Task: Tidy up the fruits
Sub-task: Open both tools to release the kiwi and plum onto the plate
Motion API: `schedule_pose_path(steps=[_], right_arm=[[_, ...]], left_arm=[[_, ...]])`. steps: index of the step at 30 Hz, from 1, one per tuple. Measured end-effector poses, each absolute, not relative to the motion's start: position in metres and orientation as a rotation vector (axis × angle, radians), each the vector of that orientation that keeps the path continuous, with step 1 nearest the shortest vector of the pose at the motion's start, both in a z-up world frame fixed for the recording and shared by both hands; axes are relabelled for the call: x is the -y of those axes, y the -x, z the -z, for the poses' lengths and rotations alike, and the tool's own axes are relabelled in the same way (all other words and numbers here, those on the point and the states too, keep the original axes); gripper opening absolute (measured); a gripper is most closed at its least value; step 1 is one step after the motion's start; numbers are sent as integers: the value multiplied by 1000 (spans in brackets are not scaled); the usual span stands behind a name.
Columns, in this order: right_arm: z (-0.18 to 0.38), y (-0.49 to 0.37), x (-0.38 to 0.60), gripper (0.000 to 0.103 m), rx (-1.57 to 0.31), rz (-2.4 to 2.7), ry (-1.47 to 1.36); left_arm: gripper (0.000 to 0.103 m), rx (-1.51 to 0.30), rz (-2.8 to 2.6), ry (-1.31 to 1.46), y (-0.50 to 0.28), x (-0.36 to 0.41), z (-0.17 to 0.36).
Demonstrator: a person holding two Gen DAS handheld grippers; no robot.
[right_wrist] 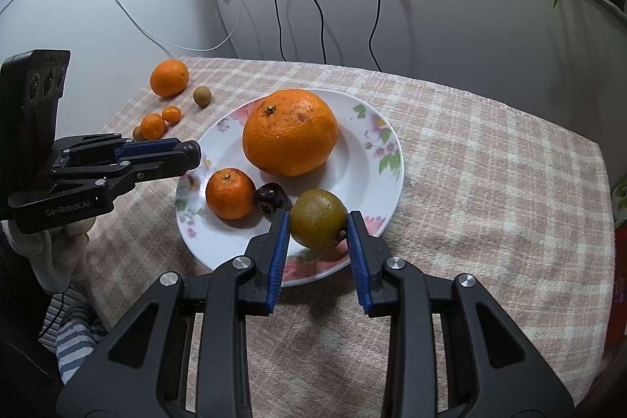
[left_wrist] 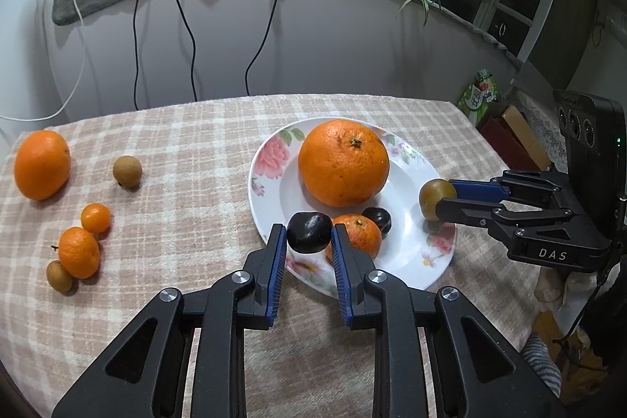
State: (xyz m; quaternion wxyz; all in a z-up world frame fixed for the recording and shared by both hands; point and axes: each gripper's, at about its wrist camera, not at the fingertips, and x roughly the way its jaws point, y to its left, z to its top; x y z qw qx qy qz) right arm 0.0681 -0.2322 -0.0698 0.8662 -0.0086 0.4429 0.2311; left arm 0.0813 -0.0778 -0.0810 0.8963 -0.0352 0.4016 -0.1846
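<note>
two grippers over plate (left_wrist: 274, 198): left (left_wrist: 308, 237) fingers clamp dark fruit (left_wrist: 309, 232), right (right_wrist: 318, 224) clamp brown-green fruit (right_wrist: 318, 224).

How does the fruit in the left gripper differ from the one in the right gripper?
The dark fruit in the left gripper is near black and glossy; the greenish-brown fruit in the right gripper is dull olive with a rough skin. The dark fruit looks smaller. Both sit between blue finger pads over the floral plate.
</note>
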Motion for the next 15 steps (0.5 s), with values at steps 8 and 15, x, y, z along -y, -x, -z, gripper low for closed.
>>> schedule_pose_path(steps=[8,15], right_arm=[[63,-66,230,73,-887,-482,36],[60,-61,222,84,-867,-469,91]], left_arm=[[63,-815,380,69,-79,77,77],[72,-810,370,59,-78,78,77]])
